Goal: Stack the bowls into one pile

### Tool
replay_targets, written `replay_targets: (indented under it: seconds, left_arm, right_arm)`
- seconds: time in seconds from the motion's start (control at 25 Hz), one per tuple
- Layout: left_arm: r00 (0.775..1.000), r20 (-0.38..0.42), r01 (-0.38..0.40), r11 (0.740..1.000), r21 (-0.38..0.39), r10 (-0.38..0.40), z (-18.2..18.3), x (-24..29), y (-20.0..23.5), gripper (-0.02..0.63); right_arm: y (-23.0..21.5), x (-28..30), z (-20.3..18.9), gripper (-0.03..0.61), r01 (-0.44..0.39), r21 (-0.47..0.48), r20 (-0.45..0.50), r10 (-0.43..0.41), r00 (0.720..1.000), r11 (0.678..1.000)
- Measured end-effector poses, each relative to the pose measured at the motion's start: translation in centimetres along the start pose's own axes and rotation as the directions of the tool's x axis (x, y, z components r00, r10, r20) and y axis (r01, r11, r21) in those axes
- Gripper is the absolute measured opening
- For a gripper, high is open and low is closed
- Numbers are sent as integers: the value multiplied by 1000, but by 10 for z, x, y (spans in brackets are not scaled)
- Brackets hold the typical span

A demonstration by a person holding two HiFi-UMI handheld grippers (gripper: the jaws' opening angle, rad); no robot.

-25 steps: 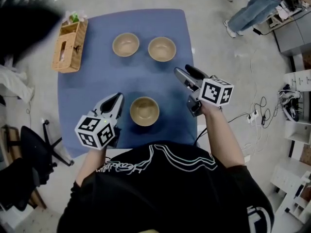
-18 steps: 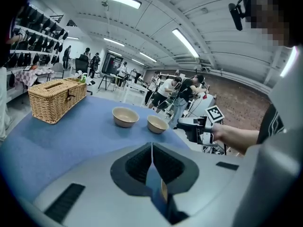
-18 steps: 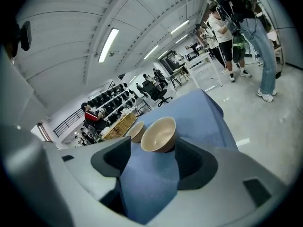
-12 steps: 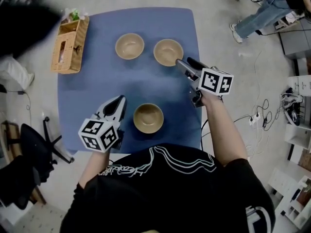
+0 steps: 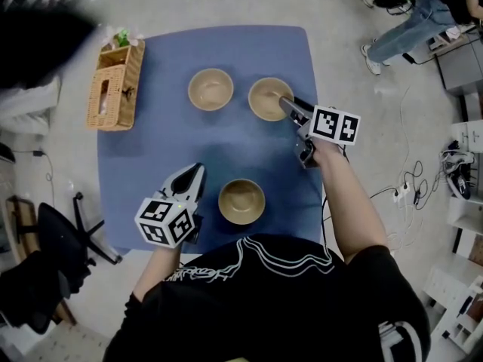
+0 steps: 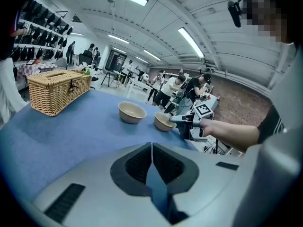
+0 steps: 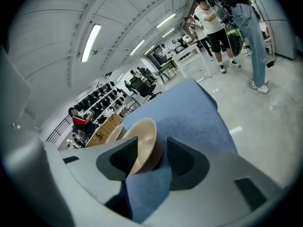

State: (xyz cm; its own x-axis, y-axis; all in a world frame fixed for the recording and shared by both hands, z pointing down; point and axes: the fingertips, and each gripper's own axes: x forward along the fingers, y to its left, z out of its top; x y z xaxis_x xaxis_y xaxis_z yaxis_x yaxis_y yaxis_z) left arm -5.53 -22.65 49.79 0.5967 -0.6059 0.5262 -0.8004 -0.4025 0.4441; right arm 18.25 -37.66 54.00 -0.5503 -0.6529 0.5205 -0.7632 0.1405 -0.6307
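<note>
Three tan bowls sit on the blue table [image 5: 226, 145]: a far left bowl [image 5: 210, 89], a far right bowl [image 5: 269, 99] and a near bowl [image 5: 241, 200]. My right gripper [image 5: 287, 102] reaches to the far right bowl's near rim. In the right gripper view the bowl's wall [image 7: 142, 143] stands between the jaws, which are closing on my right gripper [image 7: 152, 145]; a small gap still shows. My left gripper [image 5: 198, 170] hovers just left of the near bowl, shut and empty [image 6: 152, 148]. From the left gripper view both far bowls [image 6: 131, 111] [image 6: 164, 121] show.
A wicker basket [image 5: 115, 84] stands at the table's far left edge. A black chair [image 5: 53, 240] is on the floor to the left. Cables [image 5: 400, 183] lie on the floor at right, and a person [image 5: 407, 21] stands at the far right.
My right gripper has moved forward and down to the far right bowl, and its jaws have narrowed around the rim. The left gripper has stayed beside the near bowl.
</note>
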Motion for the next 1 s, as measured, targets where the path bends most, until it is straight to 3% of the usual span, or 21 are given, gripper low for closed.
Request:
replay_targets:
  seconds: [0.2,0.64,1.0]
  left_arm:
    - [1000,10,-5,1000,-5,5,2,0,7,31]
    - [1000,-3,-9,1000,16,9,-4,-10,6,31]
    - [1000,-4,-21,999,29,21,-9,-24,9,31]
  right_arm:
    - [-4,5,1,141,38,13,1,-38,999,999]
    - [-7,0,3,58,84,25,38,-85,996,996]
    - [1,-3,4,52,92,5,53,-92,994,996]
